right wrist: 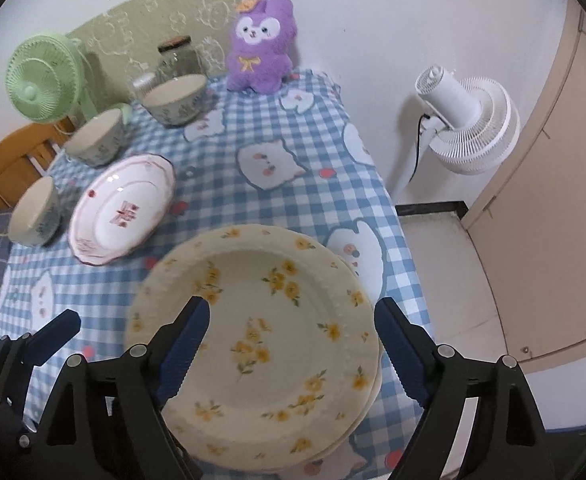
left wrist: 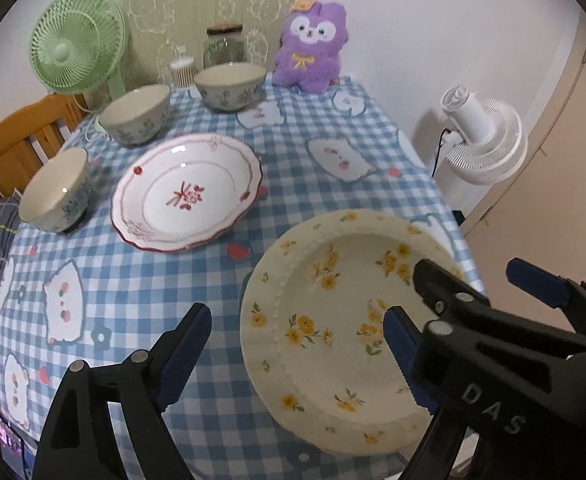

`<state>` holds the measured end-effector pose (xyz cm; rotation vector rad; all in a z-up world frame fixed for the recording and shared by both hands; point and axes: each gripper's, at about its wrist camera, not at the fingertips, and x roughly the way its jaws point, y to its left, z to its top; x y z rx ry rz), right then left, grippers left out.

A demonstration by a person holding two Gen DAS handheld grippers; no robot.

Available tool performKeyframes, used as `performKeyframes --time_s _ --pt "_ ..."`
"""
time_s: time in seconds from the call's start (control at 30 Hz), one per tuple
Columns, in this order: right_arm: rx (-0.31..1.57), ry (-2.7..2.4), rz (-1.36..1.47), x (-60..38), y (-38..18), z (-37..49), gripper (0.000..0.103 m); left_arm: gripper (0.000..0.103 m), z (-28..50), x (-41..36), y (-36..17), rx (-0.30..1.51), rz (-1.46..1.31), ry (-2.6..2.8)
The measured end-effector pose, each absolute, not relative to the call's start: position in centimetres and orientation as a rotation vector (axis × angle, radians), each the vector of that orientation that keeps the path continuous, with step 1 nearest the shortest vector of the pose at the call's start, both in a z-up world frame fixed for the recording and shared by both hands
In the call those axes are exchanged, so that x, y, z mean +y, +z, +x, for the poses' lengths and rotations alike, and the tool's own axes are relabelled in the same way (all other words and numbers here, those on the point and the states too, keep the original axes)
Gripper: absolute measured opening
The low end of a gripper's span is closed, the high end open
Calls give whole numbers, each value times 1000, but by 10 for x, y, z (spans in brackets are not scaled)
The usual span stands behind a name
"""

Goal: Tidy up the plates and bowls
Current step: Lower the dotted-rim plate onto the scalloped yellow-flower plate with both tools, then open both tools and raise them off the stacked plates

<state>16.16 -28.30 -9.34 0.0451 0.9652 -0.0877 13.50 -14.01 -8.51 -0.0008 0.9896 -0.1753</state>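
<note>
A cream plate with yellow flowers (left wrist: 325, 320) (right wrist: 261, 320) lies at the table's near right edge, on top of another plate whose rim (right wrist: 376, 388) shows beneath it. My left gripper (left wrist: 297, 314) hovers open over its left rim. My right gripper (right wrist: 291, 304) hangs open above the plate, touching nothing, and also shows as the right gripper (left wrist: 477, 276) in the left wrist view. A white plate with red pattern (left wrist: 189, 196) (right wrist: 123, 210) sits mid-table. Three patterned bowls (left wrist: 55, 192) (left wrist: 137, 114) (left wrist: 231, 86) line the left and back.
At the back stand a green fan (left wrist: 75, 40), a glass jar (left wrist: 224, 46), a small swab holder (left wrist: 182, 70) and a purple plush toy (left wrist: 311, 48). A white fan (right wrist: 469, 120) stands on the floor right of the table. A wooden chair back (left wrist: 21, 140) is left.
</note>
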Motion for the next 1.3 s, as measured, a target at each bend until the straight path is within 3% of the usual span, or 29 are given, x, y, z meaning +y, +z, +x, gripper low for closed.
performKeyframes --time_s 0.73,1.3 --pt "812 -66 5 -249 5 130 87 89 111 -118 7 840 -8 -131" --pt "828 63 -58 -233 17 182 87 89 143 -102 15 852 -66 25"
